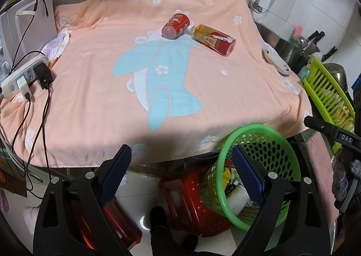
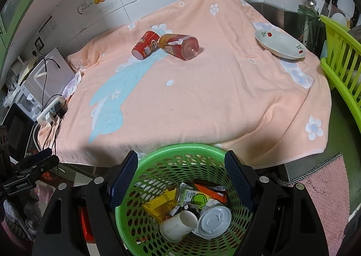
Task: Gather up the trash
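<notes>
— How are the two grippers held?

— Both are seen spread apart with nothing between the pads. The left gripper (image 1: 181, 172) is held off the near edge of the peach towel (image 1: 90, 107), over the floor. The right gripper (image 2: 181, 179) is held above the green basket (image 2: 180, 150).

— Where is the trash found?

— Two bottles are left lying on their sides on the far half of the towel: a red bottle (image 1: 176, 25) and, just beside it, a yellow-and-red bottle (image 1: 213, 40); their necks are pointed toward each other. In the basket, a paper cup (image 2: 178, 225), a white plastic lid (image 2: 214, 222) and a yellow wrapper (image 2: 161, 205) are seen.

— Anything else?

— A flowered dish (image 2: 279, 45) is set at the towel's right edge, and a power strip (image 1: 22, 77) at its left.
</notes>
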A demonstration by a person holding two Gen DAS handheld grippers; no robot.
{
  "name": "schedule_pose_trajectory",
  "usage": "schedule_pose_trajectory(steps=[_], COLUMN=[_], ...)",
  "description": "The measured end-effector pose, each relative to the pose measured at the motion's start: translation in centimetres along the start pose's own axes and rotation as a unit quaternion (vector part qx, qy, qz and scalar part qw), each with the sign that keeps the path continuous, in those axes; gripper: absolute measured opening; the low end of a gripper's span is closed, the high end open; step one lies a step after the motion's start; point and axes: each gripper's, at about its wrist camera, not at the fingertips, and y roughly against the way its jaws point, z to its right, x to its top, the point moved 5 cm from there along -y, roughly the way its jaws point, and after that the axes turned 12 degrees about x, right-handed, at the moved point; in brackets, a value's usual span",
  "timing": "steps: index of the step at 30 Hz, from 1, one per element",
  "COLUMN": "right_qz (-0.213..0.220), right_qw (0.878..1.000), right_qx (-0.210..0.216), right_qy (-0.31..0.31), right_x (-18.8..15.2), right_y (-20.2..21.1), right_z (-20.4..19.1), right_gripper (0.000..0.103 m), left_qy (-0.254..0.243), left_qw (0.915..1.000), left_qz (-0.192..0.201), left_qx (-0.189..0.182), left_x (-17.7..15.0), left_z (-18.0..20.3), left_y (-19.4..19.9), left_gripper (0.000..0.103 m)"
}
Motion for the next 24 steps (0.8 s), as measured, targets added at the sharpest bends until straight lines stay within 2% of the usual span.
schedule_pose_trajectory(steps=[24], right_qz=[-0.001], right_qw=[1.0], right_qx=[0.002], right_qy=[-0.002], right_x=[0.16], right_y=[-0.1], right_z=[0.21], right_gripper=[0.076], left_qy=[0.001], left_qw=[1.0], left_qz=[-0.003], left_qx=[0.001], left_x=[-0.02], left_z=[0.04], left_y=[-0.24], left_gripper=[0.089])
